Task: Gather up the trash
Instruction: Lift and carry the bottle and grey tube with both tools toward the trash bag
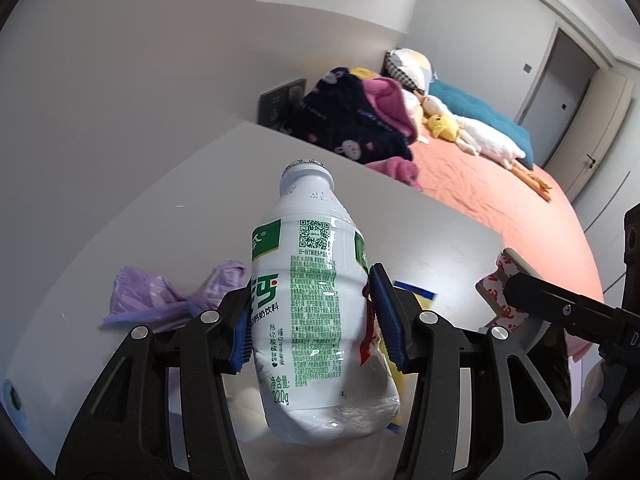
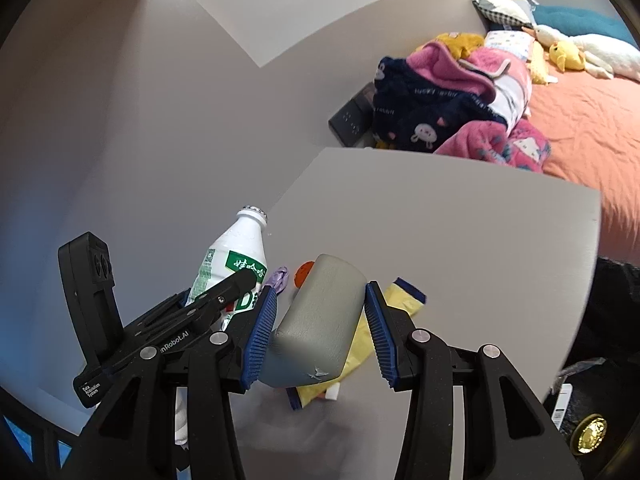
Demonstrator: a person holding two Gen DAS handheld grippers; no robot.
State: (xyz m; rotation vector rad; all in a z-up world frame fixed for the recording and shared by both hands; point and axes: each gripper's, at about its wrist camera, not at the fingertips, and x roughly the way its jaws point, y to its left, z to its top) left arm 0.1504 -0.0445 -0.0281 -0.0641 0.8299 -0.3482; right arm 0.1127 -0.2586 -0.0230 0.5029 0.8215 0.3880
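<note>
Trash collection is under way: my left gripper (image 1: 316,320) has its jaws clenched on the dented white milk-drink bottle (image 1: 316,304), lifted off the grey table (image 1: 140,240) neck up, gripped mid-body where the blue pads bite firmly. My right gripper (image 2: 320,332) grasps a grey box-like carton (image 2: 320,320), tilted above the yellow wrapper (image 2: 400,300); the left pad touches it, the right looks barely apart. A purple plastic bag (image 1: 160,300) lies uncollected on the table, probably meant as the receptacle.
</note>
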